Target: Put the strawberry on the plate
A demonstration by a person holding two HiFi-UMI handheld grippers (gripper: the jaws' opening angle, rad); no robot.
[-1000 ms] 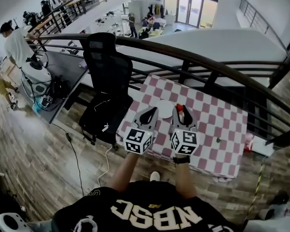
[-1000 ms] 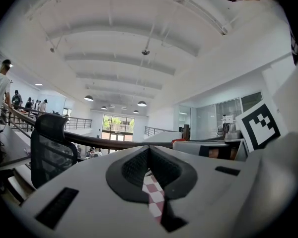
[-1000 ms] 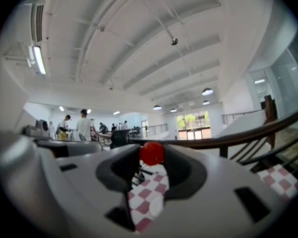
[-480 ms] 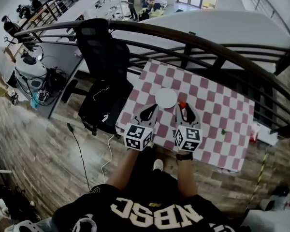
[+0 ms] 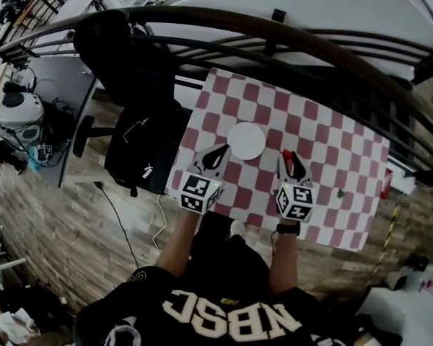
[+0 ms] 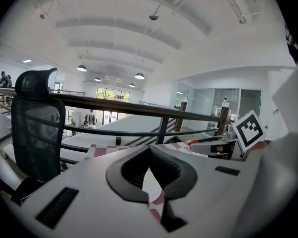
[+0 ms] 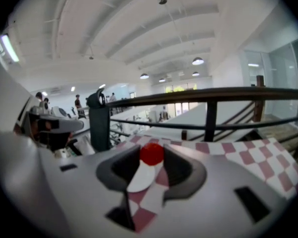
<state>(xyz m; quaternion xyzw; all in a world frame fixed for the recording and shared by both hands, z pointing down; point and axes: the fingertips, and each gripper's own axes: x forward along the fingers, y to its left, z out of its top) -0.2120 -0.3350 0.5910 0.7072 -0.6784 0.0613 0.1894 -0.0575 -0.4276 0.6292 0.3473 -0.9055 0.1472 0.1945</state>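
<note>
One counter (image 5: pixel 325 143) under a pink-and-white checked cloth stood against a dark railing (image 5: pixel 274 34), with a black office chair (image 5: pixel 123 63) off its left end. One round white plate (image 5: pixel 246 140) lay on the cloth. The left gripper (image 5: pixel 218 152) hovered just beside the plate's near left edge, jaws closed with nothing between them. The right gripper (image 5: pixel 289 157) was to the plate's right, jaws gripping the strawberry (image 7: pixel 151 153) at their tips, above the cloth and apart from the plate.
</note>
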